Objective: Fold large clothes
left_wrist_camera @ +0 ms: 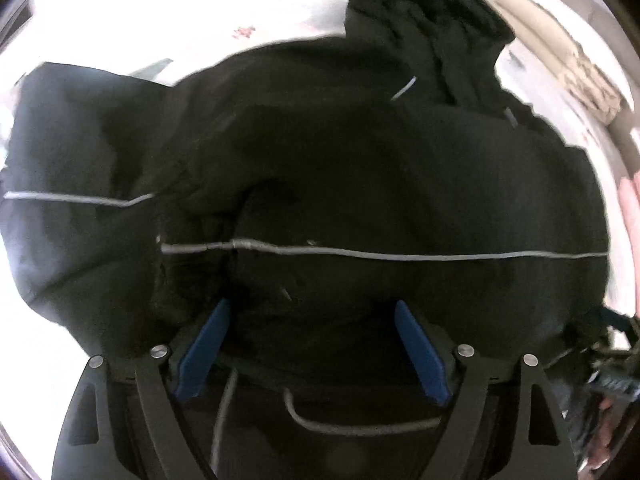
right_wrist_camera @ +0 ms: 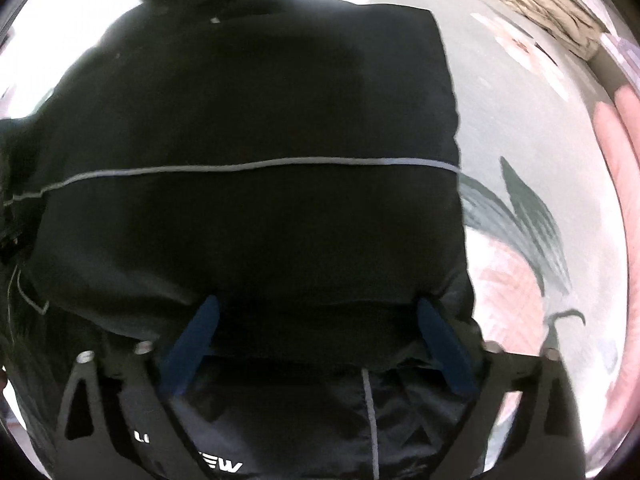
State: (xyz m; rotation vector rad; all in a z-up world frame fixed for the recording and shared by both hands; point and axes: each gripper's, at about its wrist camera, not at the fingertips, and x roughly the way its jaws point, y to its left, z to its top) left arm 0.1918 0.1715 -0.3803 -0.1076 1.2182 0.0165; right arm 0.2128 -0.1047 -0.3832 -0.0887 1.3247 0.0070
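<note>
Black jacket [right_wrist_camera: 248, 120] with grey piping; floral sheet [right_wrist_camera: 520, 208].

pale floral-printed bedsheet [right_wrist_camera: 520, 208], brightly lit, crumpled beige bedding [right_wrist_camera: 552, 4] at far edge

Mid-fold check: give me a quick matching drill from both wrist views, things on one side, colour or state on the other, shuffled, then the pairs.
Things:
1. jacket
2. piping stripe
3. finger pads
4. bed sheet

Colour or state:
A. pale, printed with pink flowers and grey-green leaves
B. blue, standing wide apart
C. black, lying partly folded
D. thin grey line across the black cloth

Pairs: 1-C, 2-D, 3-B, 4-A

Both the left gripper and the right gripper are open above the jacket, with nothing pinched.
</note>
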